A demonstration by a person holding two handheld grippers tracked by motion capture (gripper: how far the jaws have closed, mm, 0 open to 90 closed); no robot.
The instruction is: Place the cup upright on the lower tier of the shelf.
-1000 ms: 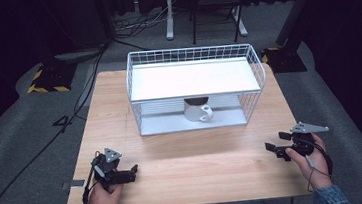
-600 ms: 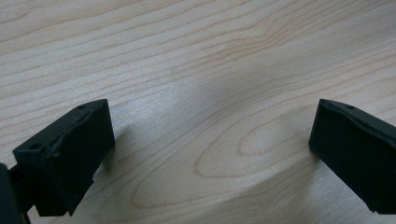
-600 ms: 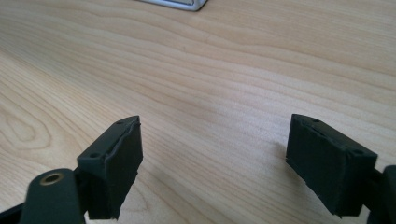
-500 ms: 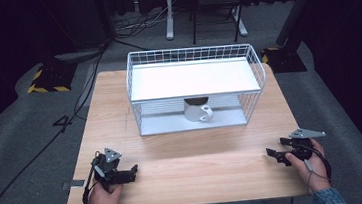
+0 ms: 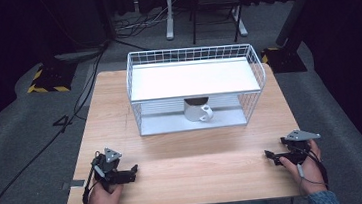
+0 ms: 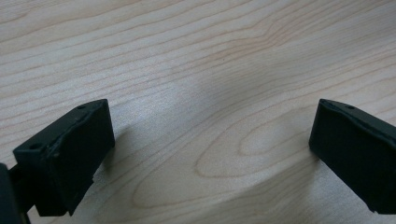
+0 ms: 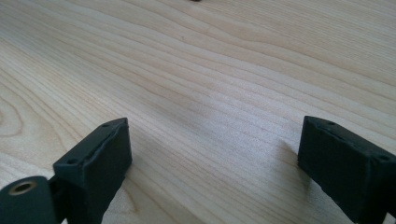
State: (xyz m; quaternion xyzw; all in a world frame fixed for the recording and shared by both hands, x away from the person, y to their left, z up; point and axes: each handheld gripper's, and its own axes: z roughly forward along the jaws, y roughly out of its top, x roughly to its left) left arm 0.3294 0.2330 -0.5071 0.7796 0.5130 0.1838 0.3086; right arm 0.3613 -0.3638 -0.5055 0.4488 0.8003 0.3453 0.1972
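High view: both grippers rest low on the table (image 5: 185, 172), left gripper (image 5: 134, 173) and right gripper (image 5: 268, 155) gaping wide, empty; the right's jaws have just been opening. Approach the mug (image 5: 197, 111) under the wire rack (image 5: 194, 80) level.

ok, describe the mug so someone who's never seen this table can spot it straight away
On the far half of the wooden table stands a white wire rack with a flat white shelf on top. Look under that shelf, on the rack's lower level, near the middle: the mug sits there upright. It is white with a dark inside, its handle turned toward the right.
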